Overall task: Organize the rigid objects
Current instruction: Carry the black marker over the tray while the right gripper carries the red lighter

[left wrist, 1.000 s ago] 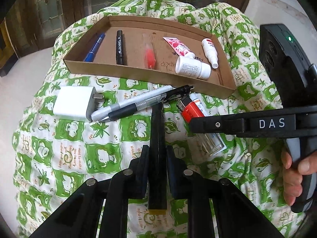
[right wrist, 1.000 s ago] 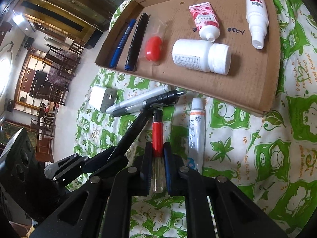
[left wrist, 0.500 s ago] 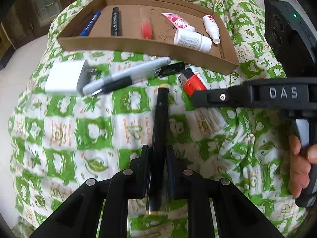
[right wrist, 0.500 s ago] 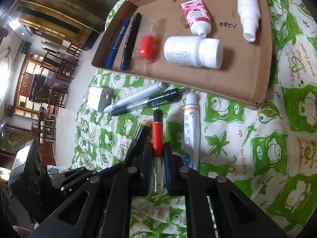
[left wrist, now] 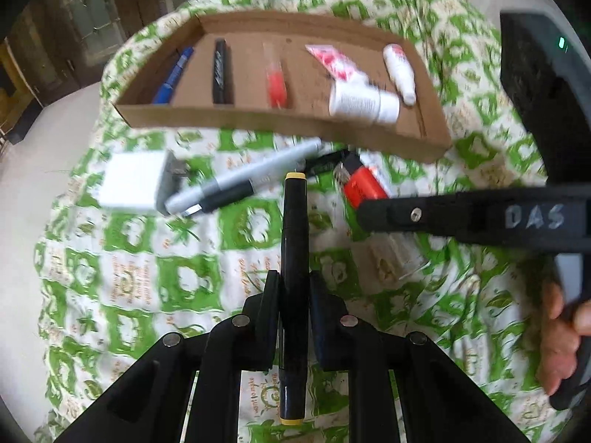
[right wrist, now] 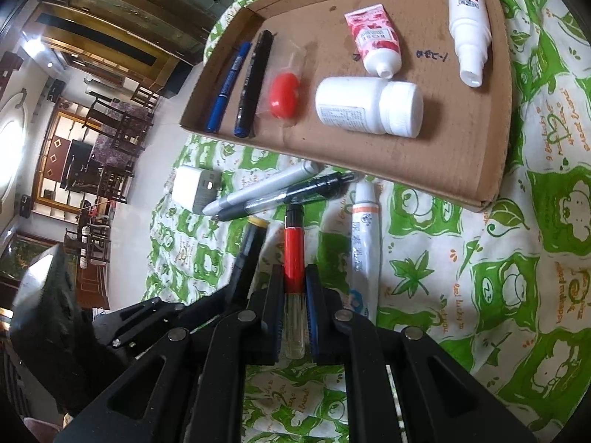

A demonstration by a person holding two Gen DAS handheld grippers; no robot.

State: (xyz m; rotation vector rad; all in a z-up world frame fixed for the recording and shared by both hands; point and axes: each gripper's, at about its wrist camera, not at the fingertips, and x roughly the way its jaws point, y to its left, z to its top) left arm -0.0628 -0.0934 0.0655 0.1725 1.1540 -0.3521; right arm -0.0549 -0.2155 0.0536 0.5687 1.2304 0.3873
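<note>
Green-and-white cloth [right wrist: 480, 265] is spread under a cardboard tray [right wrist: 476, 170] and loose items.

A black marker [left wrist: 293, 258] is clamped in the left gripper [left wrist: 293, 295], its yellow tip near the silver pen [left wrist: 251, 173] and black pen [right wrist: 295, 193] lying before the tray. A red lighter [right wrist: 294, 254] is clamped in the right gripper [right wrist: 294, 288], just beside a white tube [right wrist: 364, 236] on the cloth. A white charger [right wrist: 194, 184] lies left of the pens. Two markers, a red item, a tube and two bottles are laid in the tray.
</note>
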